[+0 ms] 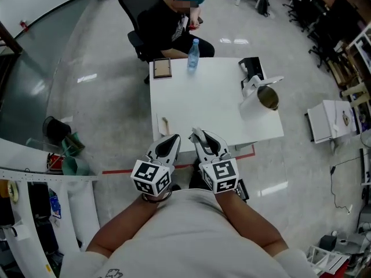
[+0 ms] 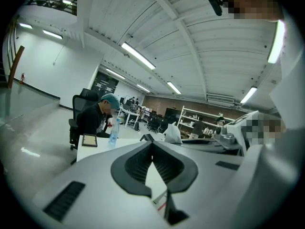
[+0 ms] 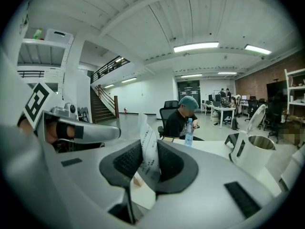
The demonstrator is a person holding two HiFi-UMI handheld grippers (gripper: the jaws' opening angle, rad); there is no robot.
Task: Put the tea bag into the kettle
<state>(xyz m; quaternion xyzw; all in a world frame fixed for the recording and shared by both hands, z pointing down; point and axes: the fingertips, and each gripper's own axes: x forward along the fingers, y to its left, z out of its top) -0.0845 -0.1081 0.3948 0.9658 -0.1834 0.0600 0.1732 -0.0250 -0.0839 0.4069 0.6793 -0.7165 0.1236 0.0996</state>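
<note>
Right now the right gripper is squeezing the tea bag, up by the near edge of the table. The left gripper is closed with nothing in it. The kettle sits well apart, far right, with its lid up. The thin bag could slip out on the way. It could also hit the rim and drop beside the kettle.

tea bag print unreadable, kettle btm hidden
</note>
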